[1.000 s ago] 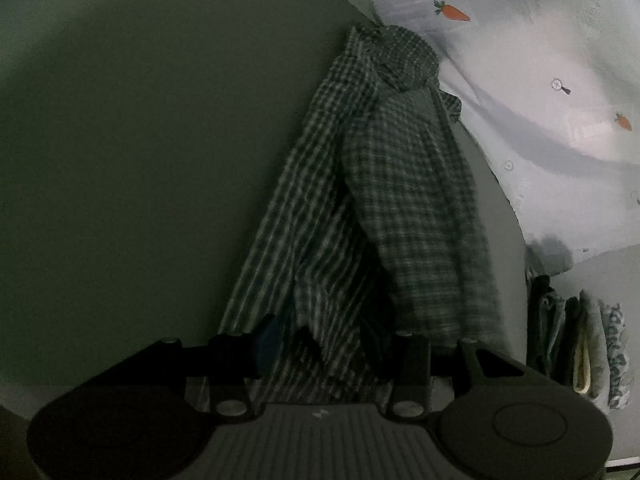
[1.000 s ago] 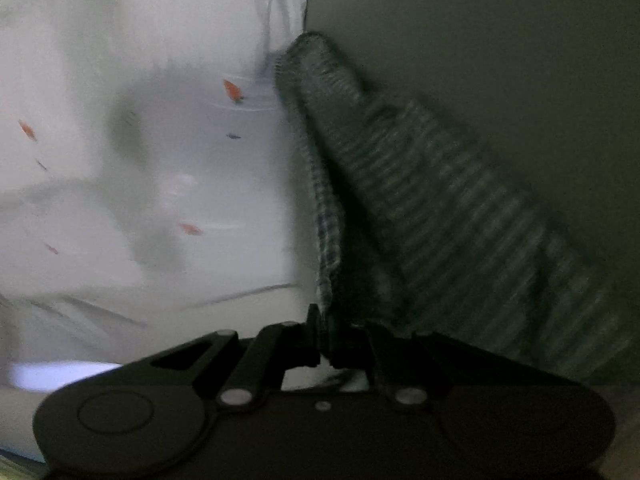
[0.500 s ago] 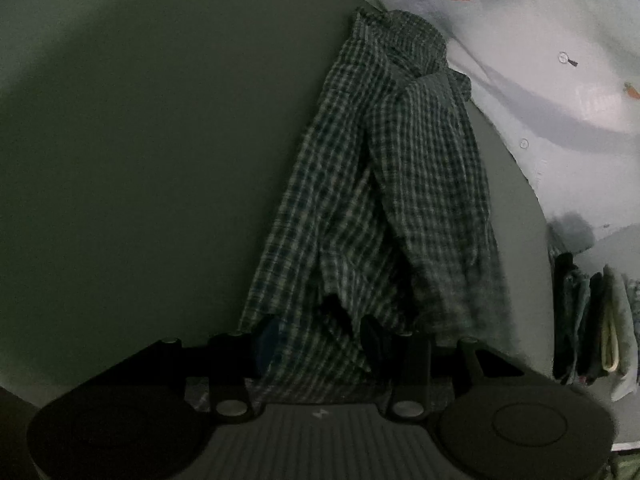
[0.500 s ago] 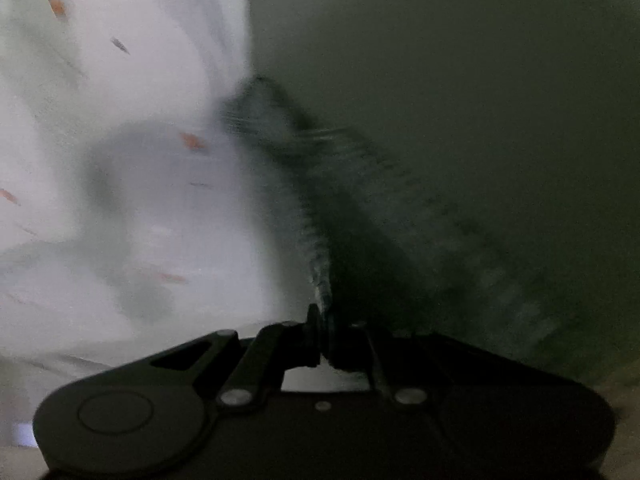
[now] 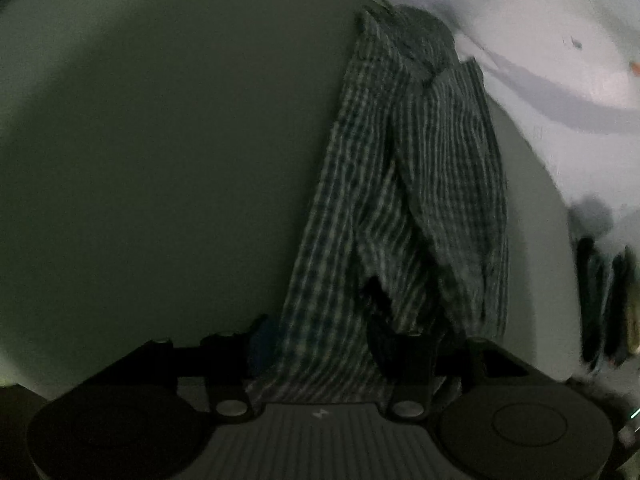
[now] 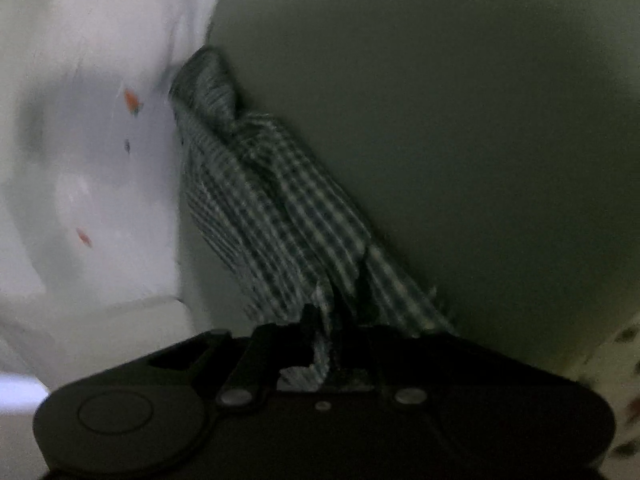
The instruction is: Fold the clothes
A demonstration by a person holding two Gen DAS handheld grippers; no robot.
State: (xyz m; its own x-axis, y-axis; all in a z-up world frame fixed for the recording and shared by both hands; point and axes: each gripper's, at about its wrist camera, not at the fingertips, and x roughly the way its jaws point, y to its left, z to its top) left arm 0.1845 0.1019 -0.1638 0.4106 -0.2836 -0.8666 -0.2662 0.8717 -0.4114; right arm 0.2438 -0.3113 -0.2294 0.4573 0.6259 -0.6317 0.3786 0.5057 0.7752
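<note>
Because both tools hold the near edge of the checked shirt (image 5: pixel 408 184), the cloth is stretched into a long, narrow band that runs away from them over the grey-green table (image 5: pixel 160 140). To the left of the shirt, the table is bare and wide, so this side gives the most free room for laying the cloth down or turning a part over. At the shirt itself, the left tool (image 5: pixel 320 344) has its fingers wide apart, with the hem lying between them; whether they press it, I cannot tell. The right tool (image 6: pixel 326 332) has its fingers together, clamped on a bunched corner of the shirt, and I judge this grip keeps the edge lifted and tight. The far end of the shirt reaches the border of the table, touching a white cloth with carrot prints (image 5: pixel 560 60). To the right of the shirt, only a thin strip of table is free before a stack of folded clothes (image 5: pixel 604 300) near the edge.
</note>
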